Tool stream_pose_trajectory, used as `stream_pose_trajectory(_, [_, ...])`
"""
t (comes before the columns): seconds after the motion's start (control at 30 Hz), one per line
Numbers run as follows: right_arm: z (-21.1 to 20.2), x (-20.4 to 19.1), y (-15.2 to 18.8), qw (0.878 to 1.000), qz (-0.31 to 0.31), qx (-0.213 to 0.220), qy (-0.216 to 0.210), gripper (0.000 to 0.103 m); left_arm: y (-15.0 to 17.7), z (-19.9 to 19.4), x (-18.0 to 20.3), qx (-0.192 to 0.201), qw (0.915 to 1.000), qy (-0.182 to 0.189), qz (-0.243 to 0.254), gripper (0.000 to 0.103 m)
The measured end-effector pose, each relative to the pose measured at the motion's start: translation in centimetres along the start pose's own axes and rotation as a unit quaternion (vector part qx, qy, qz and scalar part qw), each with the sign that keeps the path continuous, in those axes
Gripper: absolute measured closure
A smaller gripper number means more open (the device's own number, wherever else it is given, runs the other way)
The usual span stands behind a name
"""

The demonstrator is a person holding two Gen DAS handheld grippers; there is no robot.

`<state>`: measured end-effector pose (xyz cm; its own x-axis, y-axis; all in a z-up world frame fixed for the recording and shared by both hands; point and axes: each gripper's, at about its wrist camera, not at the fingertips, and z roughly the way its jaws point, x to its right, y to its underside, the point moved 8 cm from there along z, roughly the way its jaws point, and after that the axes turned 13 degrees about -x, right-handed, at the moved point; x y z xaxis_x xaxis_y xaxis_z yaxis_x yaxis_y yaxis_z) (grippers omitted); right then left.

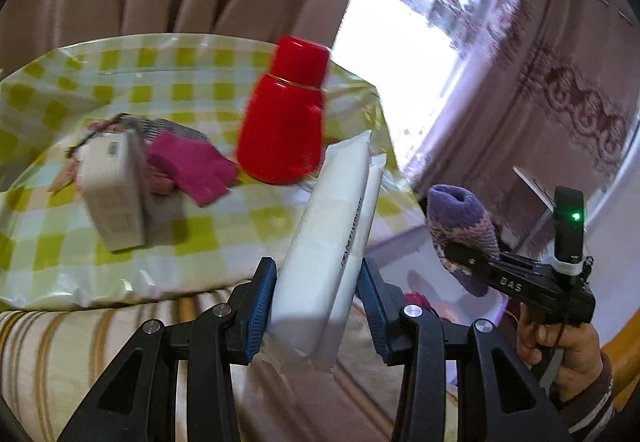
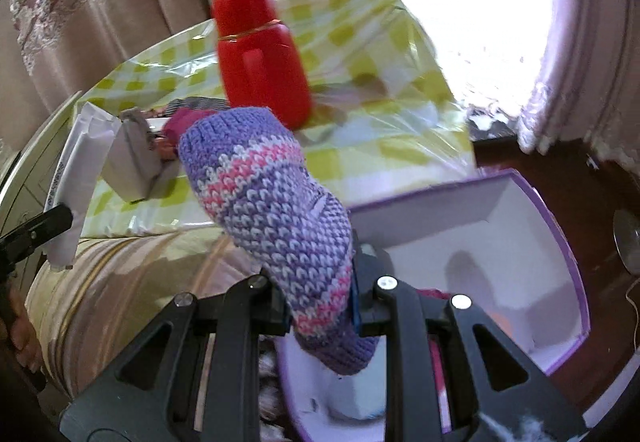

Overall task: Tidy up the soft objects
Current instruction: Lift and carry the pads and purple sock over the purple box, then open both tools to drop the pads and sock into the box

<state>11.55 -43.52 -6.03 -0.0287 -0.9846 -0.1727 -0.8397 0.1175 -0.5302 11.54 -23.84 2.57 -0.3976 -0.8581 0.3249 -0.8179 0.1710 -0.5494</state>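
Note:
My left gripper (image 1: 316,306) is shut on a white soft packet (image 1: 332,242), which stands up between its blue pads over the table's near edge. That packet (image 2: 76,170) also shows at the left in the right wrist view. My right gripper (image 2: 320,306) is shut on a purple, pink and white knitted sock (image 2: 276,210), held above a purple-rimmed white box (image 2: 532,194). In the left wrist view the same sock (image 1: 464,230) and right gripper (image 1: 452,250) hang at the right. A magenta cloth (image 1: 192,166) lies on the checked table.
A red flask (image 1: 284,114) stands on the yellow-green checked tablecloth (image 1: 180,238). A white boxy pack (image 1: 114,194) and a striped item lie left of it. Beige curtains hang behind, with a bright window at the right. A striped cloth (image 1: 80,354) hangs below the table edge.

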Motion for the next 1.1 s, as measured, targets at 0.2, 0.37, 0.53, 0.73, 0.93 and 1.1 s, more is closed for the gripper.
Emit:
stream_pose_trajectory(0.2, [-0.1,3.1,1.6,0.999,0.03,-0.003,0.015,0.079,0.6,2.2,3.8,-0.029,0.9989,0.013,0.035,0.06])
stream_pose_trajectory(0.37, [0.1,5.4,2.7,0.998,0.047,-0.003,0.044,0.079,0.8,3.7,6.2,-0.045,0.9974,0.022,0.051,0.06])
stream_pose_trajectory(0.53, [0.4,7.1,3.5,0.995,0.049,-0.004,0.086,0.079,0.8,5.1,8.2,-0.058,0.9958,0.03,0.065,0.06])
stream_pose_trajectory(0.73, [0.4,8.3,4.1,0.992,0.049,-0.003,0.118,0.078,0.4,6.5,10.4,-0.065,0.9938,0.04,0.082,0.059])
stream_pose_trajectory(0.93, [0.2,9.0,4.0,0.989,0.055,-0.001,0.134,0.074,-0.4,8.2,11.7,-0.072,0.9924,0.059,0.08,0.055])
stream_pose_trajectory(1.1, [0.1,9.4,4.1,0.988,0.065,-0.007,0.141,0.053,-0.2,8.7,11.8,-0.077,0.9924,0.07,0.067,0.043])
